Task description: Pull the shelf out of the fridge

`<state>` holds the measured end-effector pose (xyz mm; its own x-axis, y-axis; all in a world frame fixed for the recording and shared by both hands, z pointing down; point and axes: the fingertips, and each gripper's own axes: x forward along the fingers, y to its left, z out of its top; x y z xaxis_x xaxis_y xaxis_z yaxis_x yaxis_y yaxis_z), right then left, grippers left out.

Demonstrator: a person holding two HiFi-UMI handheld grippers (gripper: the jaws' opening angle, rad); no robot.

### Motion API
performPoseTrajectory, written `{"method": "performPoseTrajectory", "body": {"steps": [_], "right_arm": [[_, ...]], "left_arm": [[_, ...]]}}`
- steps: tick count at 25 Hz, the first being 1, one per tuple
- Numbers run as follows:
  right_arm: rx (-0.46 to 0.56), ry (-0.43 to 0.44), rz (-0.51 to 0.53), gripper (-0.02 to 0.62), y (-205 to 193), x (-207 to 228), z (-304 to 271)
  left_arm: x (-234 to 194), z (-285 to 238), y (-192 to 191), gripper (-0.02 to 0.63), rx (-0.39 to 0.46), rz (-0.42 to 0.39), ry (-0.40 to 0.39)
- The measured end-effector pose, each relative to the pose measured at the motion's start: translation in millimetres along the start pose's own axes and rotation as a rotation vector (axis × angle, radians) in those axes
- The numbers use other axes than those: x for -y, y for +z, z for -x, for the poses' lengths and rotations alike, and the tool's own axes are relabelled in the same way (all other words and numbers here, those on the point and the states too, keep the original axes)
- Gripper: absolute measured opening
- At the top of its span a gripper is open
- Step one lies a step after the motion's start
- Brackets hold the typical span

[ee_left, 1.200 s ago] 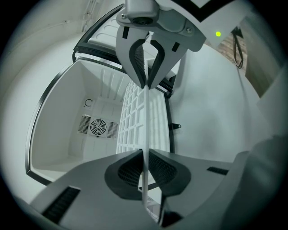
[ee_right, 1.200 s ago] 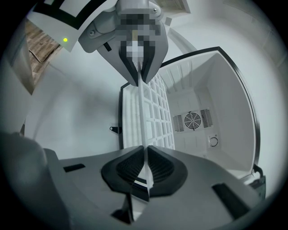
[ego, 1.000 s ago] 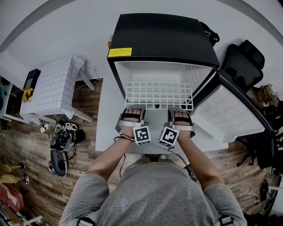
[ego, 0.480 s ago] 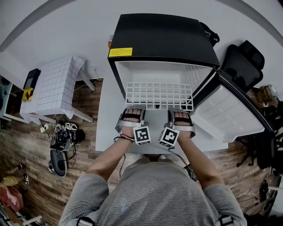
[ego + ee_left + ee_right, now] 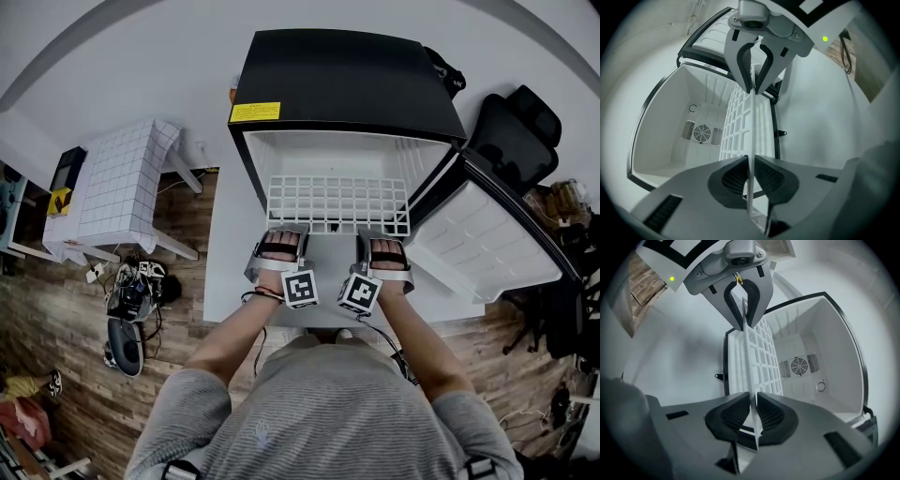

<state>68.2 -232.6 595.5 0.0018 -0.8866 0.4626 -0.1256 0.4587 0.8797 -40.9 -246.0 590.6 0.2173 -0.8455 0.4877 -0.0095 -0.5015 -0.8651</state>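
I have the left gripper [image 5: 280, 232] and the right gripper [image 5: 382, 234] each clamped, jaws narrow, on the front edge of the shelf [image 5: 337, 199]. There is one near each corner, so I judge the pull should run even and not skew it. The shelf sits in the open fridge [image 5: 342, 80], with the door [image 5: 492, 239] swung aside to the right. One shelf, one fridge, two grippers.

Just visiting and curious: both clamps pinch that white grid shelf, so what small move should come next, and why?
Probably a short, even pull straight back toward the person. The left gripper and right gripper are each shut on the front edge of the shelf, and its far part sits inside the fridge.
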Motion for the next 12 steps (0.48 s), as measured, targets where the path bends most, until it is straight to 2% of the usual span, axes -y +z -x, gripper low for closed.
{"method": "performPoseTrajectory", "body": {"steps": [4,7,12], "right_arm": [[-0.004,-0.022,-0.038,0.079,-4,6,3],[-0.002,-0.011,-0.086,0.081,-8,7,5],[0.035,0.033,-0.214,0.081,-9,3,11]], "left_arm": [[1,2,4,0.038,0.020,0.036,-0.017],[-2,4,0,0.038,0.001,0.040,-0.015],[-2,10,2,0.044,0.031,0.143,-0.031]]}}
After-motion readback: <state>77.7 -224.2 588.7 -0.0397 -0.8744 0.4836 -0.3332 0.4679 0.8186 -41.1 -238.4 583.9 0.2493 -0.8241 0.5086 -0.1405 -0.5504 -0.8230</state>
